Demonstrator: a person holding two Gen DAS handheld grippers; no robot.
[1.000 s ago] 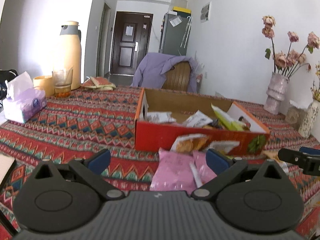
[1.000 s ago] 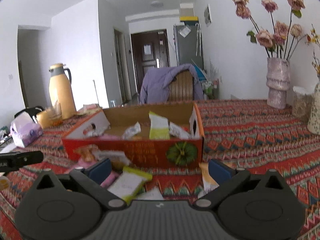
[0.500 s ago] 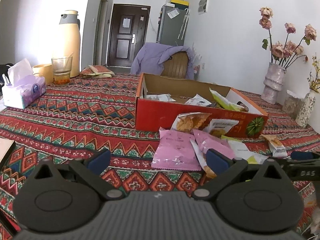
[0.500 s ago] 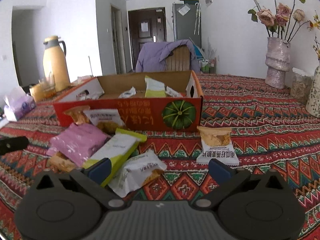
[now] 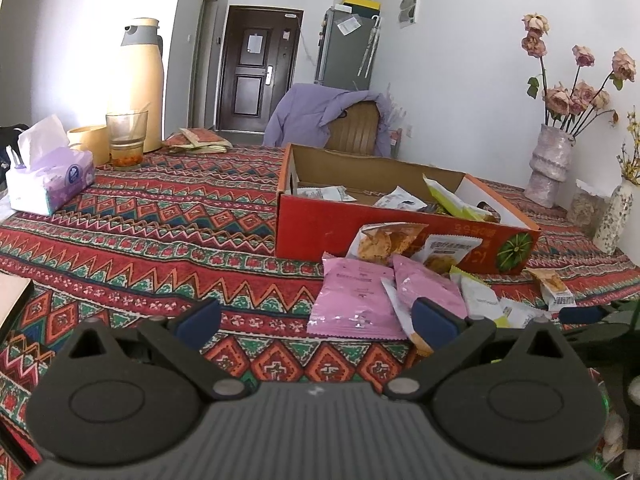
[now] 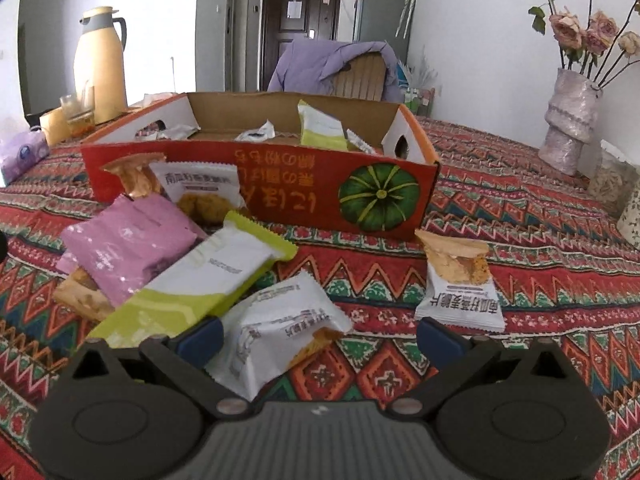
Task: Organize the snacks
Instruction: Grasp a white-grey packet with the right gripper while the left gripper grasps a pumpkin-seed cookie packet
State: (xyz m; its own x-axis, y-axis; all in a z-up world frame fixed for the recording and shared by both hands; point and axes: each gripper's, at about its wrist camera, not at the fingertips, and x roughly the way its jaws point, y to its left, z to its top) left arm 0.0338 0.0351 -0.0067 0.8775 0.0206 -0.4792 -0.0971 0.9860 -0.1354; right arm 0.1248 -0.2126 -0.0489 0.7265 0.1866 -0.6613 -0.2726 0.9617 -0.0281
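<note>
Snacks: in the left wrist view, several packets already lie inside the red cardboard box [image 5: 404, 236] on the patterned counter [image 5: 160, 232], while a loose pile, led by a pink packet [image 5: 354, 300], sits just in front of the box's near wall. The left gripper [image 5: 316, 316] hovers low before this pile, jaws spread, holding nothing. In the right wrist view, the right gripper [image 6: 318, 334] has its jaws spread on either side of a white packet [image 6: 280, 332], not yet closed on it. A green-and-white packet [image 6: 200, 284] and an orange-topped packet [image 6: 460, 284] remain outside. Judged partly done; most loose packets await boxing.
</note>
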